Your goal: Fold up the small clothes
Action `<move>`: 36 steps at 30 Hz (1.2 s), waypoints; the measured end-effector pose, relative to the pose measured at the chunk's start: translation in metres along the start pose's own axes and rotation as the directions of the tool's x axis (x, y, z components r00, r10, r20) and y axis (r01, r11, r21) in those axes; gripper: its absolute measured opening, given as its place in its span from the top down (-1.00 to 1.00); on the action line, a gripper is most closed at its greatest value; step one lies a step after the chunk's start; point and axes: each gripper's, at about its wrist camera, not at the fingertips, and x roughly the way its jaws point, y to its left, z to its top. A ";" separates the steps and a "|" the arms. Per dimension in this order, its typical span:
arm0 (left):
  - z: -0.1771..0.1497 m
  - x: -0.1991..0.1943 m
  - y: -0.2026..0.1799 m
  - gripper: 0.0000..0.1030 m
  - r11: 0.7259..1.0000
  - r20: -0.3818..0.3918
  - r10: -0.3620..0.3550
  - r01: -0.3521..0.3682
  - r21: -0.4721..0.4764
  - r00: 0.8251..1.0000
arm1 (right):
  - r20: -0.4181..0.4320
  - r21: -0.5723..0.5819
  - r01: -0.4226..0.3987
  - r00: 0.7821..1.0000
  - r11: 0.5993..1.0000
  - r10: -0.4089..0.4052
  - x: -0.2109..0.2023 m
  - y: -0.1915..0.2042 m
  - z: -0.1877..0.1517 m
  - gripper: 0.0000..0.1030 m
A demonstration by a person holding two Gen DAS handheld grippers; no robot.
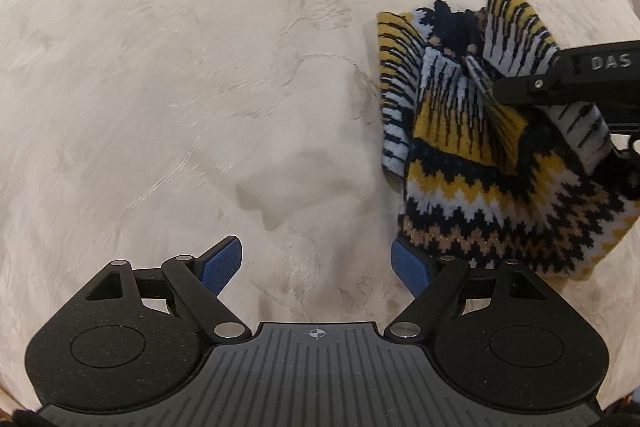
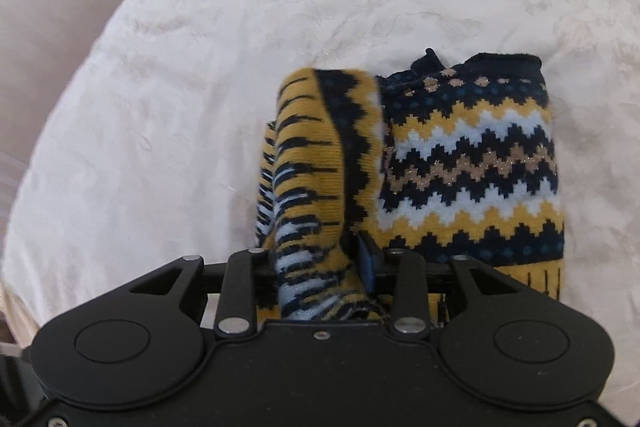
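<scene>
The knitted sweater point(image 2: 472, 163) lay partly folded on the bedspread point(image 1: 200, 67). Right tongs point(image 2: 320, 267) gripped its raised sleeve point(image 2: 316, 155); left tongs point(image 1: 316, 263) hung released. Final folds remained.

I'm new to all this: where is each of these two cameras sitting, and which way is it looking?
Left wrist view: sits on the left gripper, looking forward and down over its open blue-padded fingers at the cream bedspread; the knit sweater lies to the right.
Right wrist view: sits on the right gripper, looking along its fingers, which pinch a fold of the sweater.
Shared: both show the sweater and bedspread; the left view also catches the right gripper reaching in from the right.
</scene>
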 end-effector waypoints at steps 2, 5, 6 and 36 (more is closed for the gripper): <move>0.002 0.002 -0.002 -0.58 1.000 -0.003 -0.002 0.002 0.011 1.000 | 0.014 0.022 -0.033 0.999 0.999 0.032 -0.004 -0.007 0.000 0.11; 0.003 0.004 -0.003 -0.58 1.000 -0.008 -0.003 0.003 0.021 1.000 | 0.015 0.035 -0.042 0.999 0.998 0.042 -0.007 -0.012 0.000 0.11; 0.003 0.004 -0.003 -0.58 1.000 -0.009 -0.001 0.001 0.022 1.000 | 0.012 0.040 -0.036 0.999 0.999 0.035 -0.008 -0.011 -0.001 0.11; 0.055 -0.011 -0.003 -0.58 0.987 0.018 -0.162 0.162 -0.017 0.987 | 0.151 -0.517 0.258 0.966 0.816 -0.209 -0.045 0.018 -0.114 -0.11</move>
